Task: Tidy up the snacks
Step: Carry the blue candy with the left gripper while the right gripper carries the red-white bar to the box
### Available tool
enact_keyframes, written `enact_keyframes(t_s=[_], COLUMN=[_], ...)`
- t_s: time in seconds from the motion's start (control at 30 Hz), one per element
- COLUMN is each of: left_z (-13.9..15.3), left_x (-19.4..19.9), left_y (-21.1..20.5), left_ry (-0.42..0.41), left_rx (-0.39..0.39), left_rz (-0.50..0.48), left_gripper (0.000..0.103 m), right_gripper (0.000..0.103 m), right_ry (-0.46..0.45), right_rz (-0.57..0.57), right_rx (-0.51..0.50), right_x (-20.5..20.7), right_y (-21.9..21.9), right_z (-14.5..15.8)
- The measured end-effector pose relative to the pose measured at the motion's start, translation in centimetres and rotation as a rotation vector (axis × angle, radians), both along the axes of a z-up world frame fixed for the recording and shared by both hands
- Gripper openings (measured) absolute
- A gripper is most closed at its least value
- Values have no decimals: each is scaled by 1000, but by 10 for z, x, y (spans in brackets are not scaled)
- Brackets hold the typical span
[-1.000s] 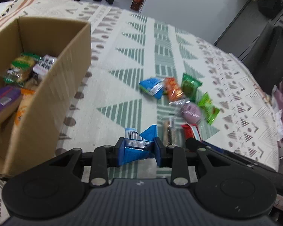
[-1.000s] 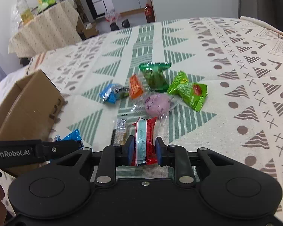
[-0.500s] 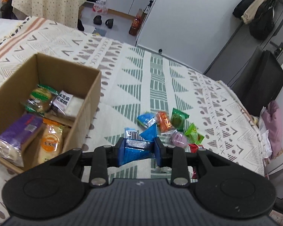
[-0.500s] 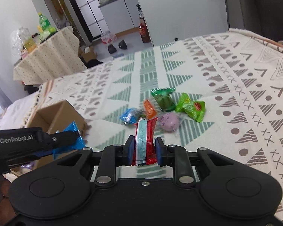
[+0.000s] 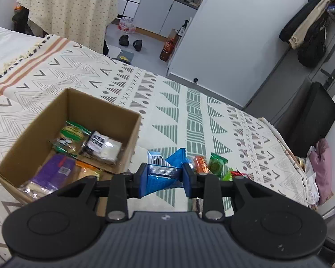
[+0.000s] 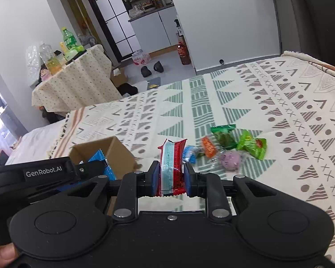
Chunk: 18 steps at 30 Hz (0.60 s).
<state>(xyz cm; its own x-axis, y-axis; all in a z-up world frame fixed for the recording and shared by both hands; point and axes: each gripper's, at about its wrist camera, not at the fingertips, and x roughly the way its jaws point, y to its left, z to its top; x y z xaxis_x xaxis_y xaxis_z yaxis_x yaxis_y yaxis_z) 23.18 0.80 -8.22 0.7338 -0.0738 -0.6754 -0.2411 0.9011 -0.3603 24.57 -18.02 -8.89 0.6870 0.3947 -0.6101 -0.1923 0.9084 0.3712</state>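
1. Left gripper (image 5: pixel 163 177) is clamping a blue snack packet (image 5: pixel 165 174) between its narrowed jaws; the packet is crumpled and standing up past the pads.
2. Right gripper (image 6: pixel 170 176) is likewise pinching a red-and-white snack packet (image 6: pixel 172 169) upright, jaws nearly together on the wrapper.
3. Step in hand, as I judge it: carrying both packets to the cardboard box (image 5: pixel 122 114), which is sitting ahead and to the left of the left gripper on the patterned bedspread (image 5: pixel 189 116).
4. Box is already holding several items: a purple packet (image 5: pixel 53 172), a green-trimmed one (image 5: pixel 71 134) and a black-and-white one (image 5: pixel 98 140).
5. Loose snacks are lying ahead and to the right of the right gripper: green packets (image 6: pixel 252 144), an orange one (image 6: pixel 208 146), a pink round one (image 6: pixel 230 159) and a small blue one (image 6: pixel 191 153).
6. Next move is probably calling for the left gripper to shift left until it is over the box opening, then open; the right one needs to travel further left. The left tool is showing between the right gripper and the box, so crowding looks possible.
7. Task seems partway done.
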Motion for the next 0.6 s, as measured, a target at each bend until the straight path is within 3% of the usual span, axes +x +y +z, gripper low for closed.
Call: enact_keyframes(t_s=[0.6], left_z=[-5], left_x=[-7], left_y=[82], left_ry=[37], left_rx=[-88], left_rz=[168], left_gripper=[31], right_gripper=[23], right_ry=[-35], right_rz=[74], right_rx=[14], right_x=[3], right_y=[70], right_z=[22])
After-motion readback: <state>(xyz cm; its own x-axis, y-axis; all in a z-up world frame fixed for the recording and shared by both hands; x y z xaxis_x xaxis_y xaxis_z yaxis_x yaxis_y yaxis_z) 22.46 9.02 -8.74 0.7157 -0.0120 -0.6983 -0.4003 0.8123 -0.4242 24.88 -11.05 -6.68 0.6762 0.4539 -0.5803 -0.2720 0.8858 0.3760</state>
